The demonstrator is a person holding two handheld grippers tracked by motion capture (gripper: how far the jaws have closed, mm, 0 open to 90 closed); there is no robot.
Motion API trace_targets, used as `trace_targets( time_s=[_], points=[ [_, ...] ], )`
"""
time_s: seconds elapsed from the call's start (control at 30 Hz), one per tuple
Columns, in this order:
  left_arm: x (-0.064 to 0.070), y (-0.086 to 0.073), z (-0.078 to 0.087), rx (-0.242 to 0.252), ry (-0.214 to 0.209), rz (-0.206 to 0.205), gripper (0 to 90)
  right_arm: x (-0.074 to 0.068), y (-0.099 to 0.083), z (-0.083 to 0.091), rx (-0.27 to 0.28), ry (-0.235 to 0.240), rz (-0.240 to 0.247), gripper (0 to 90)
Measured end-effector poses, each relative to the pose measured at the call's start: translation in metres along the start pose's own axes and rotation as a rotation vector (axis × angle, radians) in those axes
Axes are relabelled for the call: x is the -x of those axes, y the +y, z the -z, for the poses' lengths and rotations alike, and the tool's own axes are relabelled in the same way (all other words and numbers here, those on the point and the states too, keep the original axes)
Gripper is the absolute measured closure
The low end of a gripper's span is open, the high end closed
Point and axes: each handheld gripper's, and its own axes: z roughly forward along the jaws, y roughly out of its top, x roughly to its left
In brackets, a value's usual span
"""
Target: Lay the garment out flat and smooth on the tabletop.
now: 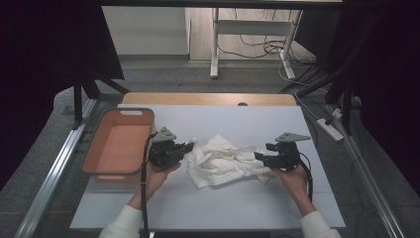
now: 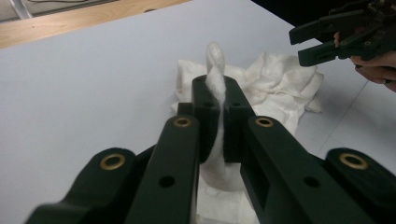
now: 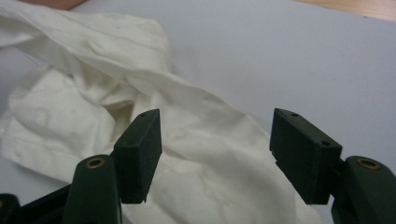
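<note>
A crumpled white cloth [image 1: 223,159] lies in the middle of the white table mat [image 1: 208,203]. My left gripper [image 1: 187,147] is at the cloth's left edge and is shut on a fold of the cloth [image 2: 215,70], which stands up between the jaws in the left gripper view. My right gripper [image 1: 263,151] is at the cloth's right end with its jaws open. In the right gripper view the cloth [image 3: 201,135] lies below and between the spread fingers [image 3: 140,149]. The right gripper [image 2: 322,39] also appears at the top right of the left gripper view.
An orange plastic bin [image 1: 118,144] with nothing in it stands at the left edge of the mat. A wooden table edge [image 1: 208,98] runs along the back. Beyond it are a floor with cables [image 1: 257,49], a desk frame and a power strip [image 1: 329,128].
</note>
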Motion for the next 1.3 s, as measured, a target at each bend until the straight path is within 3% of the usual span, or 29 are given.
trace_targets(
  time_s=[0.23,0.5,0.77,0.9,0.97,1.07,1.17,1.3],
  points=[
    [-0.007,0.0,0.008,0.015,0.011,0.012,86.6,0.009,-0.005,-0.003,-0.034,-0.044,-0.011,34.1],
    [-0.018,0.0,0.021,0.041,0.031,0.033,86.7,0.015,-0.01,-0.008,-0.075,-0.062,-0.027,34.1],
    [-0.023,-0.002,0.023,0.04,0.045,0.043,86.6,0.019,-0.017,-0.016,-0.127,-0.051,-0.055,38.4],
    [-0.024,-0.003,0.024,0.043,0.047,0.047,86.7,0.019,-0.019,-0.019,-0.149,-0.034,-0.057,47.3],
    [-0.026,-0.003,0.026,0.047,0.05,0.051,86.6,0.017,-0.019,-0.022,-0.178,0.006,-0.04,66.8],
    [-0.028,-0.003,0.028,0.05,0.053,0.054,86.6,0.014,-0.019,-0.023,-0.193,0.027,-0.005,82.1],
    [-0.03,-0.003,0.03,0.056,0.057,0.059,86.7,0.011,-0.014,-0.017,-0.164,0.007,0.026,85.9],
    [-0.032,-0.002,0.035,0.069,0.062,0.065,86.7,0.012,-0.005,-0.001,-0.077,-0.022,0.039,86.4]
  ],
)
